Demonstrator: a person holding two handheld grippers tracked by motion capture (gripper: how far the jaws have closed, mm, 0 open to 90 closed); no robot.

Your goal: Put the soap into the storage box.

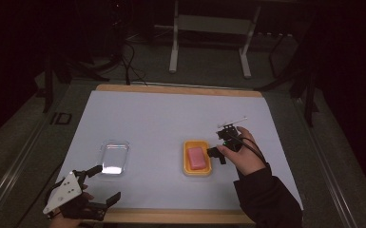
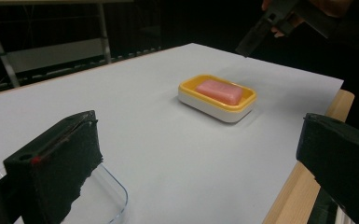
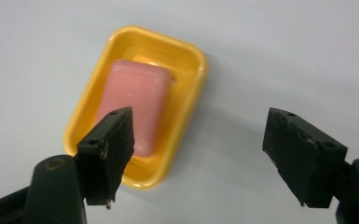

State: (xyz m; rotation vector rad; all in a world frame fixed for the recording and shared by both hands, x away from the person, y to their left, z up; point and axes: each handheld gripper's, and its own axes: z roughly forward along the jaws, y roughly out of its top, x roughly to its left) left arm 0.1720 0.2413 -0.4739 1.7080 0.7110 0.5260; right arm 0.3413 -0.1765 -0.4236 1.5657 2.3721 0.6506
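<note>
A pink bar of soap (image 1: 196,157) lies in a yellow soap dish (image 1: 186,166) on the white sheet, right of centre. My right gripper (image 1: 221,141) hovers just right of the dish, open and holding nothing. In the right gripper view the soap (image 3: 135,102) and the dish (image 3: 191,56) lie below, with one jaw over the dish's near edge and my right gripper (image 3: 198,140) wide open. My left gripper (image 1: 107,183) is open at the front left corner. In its own view my left gripper (image 2: 198,158) faces the dish (image 2: 186,86) from a distance.
A clear plastic lid or tray (image 1: 114,156) lies on the sheet just beyond the left gripper, and its corner (image 2: 116,196) sits beside one left jaw. The wooden board edge (image 1: 180,216) runs along the front. A metal stand (image 1: 209,42) is on the floor behind the table.
</note>
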